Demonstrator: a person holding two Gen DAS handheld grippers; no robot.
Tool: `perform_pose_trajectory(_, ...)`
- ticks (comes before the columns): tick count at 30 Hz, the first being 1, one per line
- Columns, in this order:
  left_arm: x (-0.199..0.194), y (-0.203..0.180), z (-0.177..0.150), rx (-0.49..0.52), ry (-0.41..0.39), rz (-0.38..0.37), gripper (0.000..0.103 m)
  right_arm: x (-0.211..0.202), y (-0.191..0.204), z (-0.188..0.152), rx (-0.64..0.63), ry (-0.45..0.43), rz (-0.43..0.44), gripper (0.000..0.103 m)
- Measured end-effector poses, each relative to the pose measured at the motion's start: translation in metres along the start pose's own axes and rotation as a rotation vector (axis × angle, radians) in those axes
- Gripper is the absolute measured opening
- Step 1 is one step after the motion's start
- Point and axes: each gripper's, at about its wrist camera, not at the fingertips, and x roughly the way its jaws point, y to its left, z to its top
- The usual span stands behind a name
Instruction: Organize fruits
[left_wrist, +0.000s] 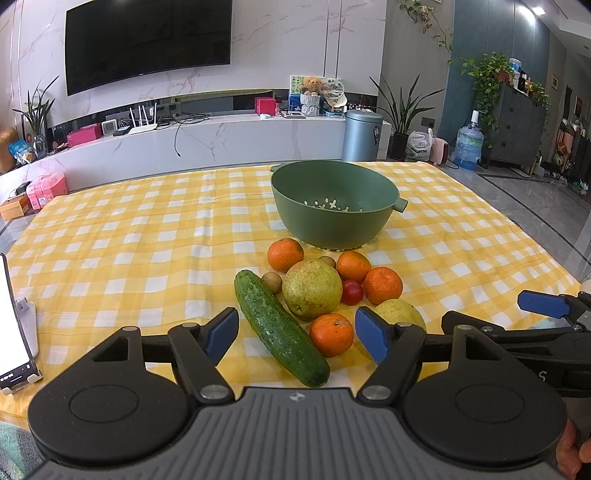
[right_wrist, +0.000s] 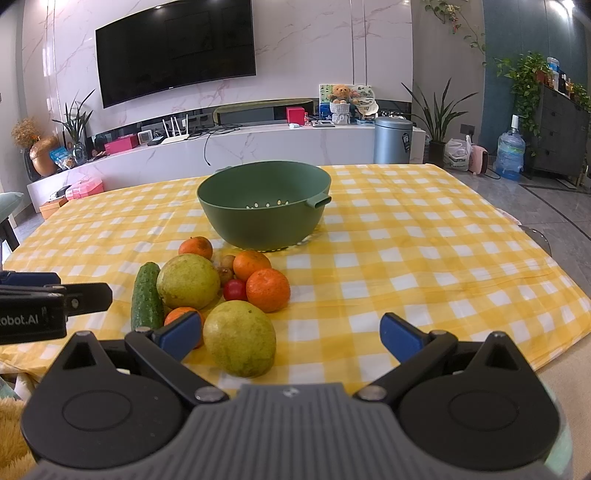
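Left wrist view alone shows a white phone on a stand at the table's left edge and the cucumber at full length; the right wrist view shows only the cucumber's far half but gives the near pear whole, which the left view mostly hides behind a blue pad. Both views show the green colander standing behind the fruit pile on the yellow checked cloth.

Cloth to the left of the pile and to the right of the colander lies bare, out to the table edges; the near edge runs just under both tools.

Left gripper has its fingers spread wide, holding nothing, with the cucumber's near end and an orange lying between the pads. Right gripper is likewise spread and empty, the near pear just inside its left pad, bare cloth before the right pad. The big pear, three more oranges, a tomato and small brown fruits sit farther off, close before the colander.
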Motion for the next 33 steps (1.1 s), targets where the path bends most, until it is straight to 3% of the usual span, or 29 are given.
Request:
perform_pose_trajectory(13, -0.001, -0.004, 0.000, -0.008, 0.002, -0.015, 0.084, 0.002, -0.003, 0.001, -0.003, 0.008, -0.009, 0.099)
perform_pose_trajectory(17, 0.004, -0.001, 0.003, -0.038, 0.026, -0.052, 0.072, 0.006, -0.002, 0.003, 0.000, 0.021, -0.002, 0.098)
perform_pose_trajectory(19, 0.008, 0.003, 0.003, -0.061, 0.053, -0.075, 0.063, 0.010, -0.003, 0.003, 0.010, 0.034, 0.035, 0.085)
perform_pose_trajectory(20, 0.015, 0.006, 0.004, -0.072, 0.067, -0.087, 0.054, 0.013, -0.003, 0.002, 0.024, 0.047, 0.064, 0.082)
perform_pose_trajectory(23, 0.025, 0.009, 0.005, -0.090, 0.096, -0.106, 0.044, 0.024, -0.002, 0.003, 0.052, 0.084, 0.097, 0.073)
perform_pose_trajectory(25, 0.031, 0.010, 0.006, -0.099, 0.107, -0.112, 0.043, 0.030, 0.001, 0.003, 0.054, 0.094, 0.103, 0.069)
perform_pose_trajectory(33, 0.056, 0.020, 0.014, -0.102, 0.132, -0.141, 0.047, 0.056, 0.011, 0.003, 0.060, 0.151, 0.120, 0.069)
